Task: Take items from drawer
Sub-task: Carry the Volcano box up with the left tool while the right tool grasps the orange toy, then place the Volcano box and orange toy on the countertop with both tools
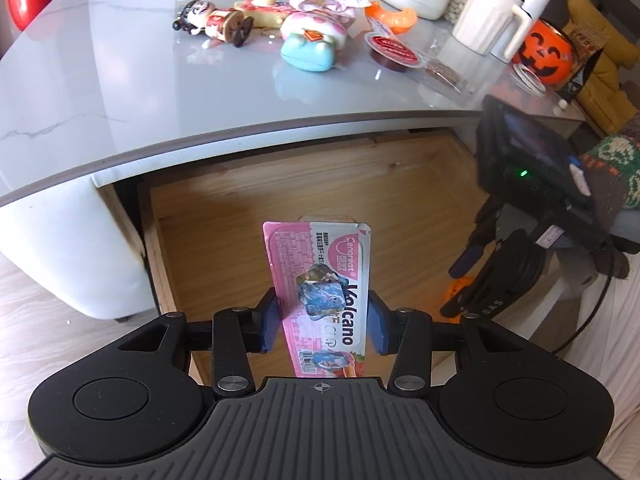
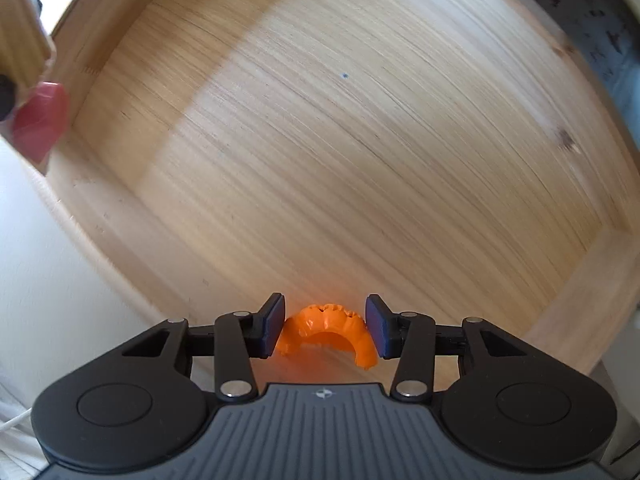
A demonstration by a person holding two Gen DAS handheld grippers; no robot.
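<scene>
Partly hidden: orange toy (image 2: 326, 330) between right tongs (image 2: 326, 326) | drawer (image 2: 320, 140) blurred

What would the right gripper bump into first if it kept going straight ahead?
Probably the drawer's wooden bottom. The right gripper points steeply down into it, already closed around the orange curved toy.

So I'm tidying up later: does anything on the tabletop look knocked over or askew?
Yes. On the grey tabletop, the doll with black hair buns and the pink figurine with a blue base both lie on their sides rather than standing, among scattered snack cups.
</scene>
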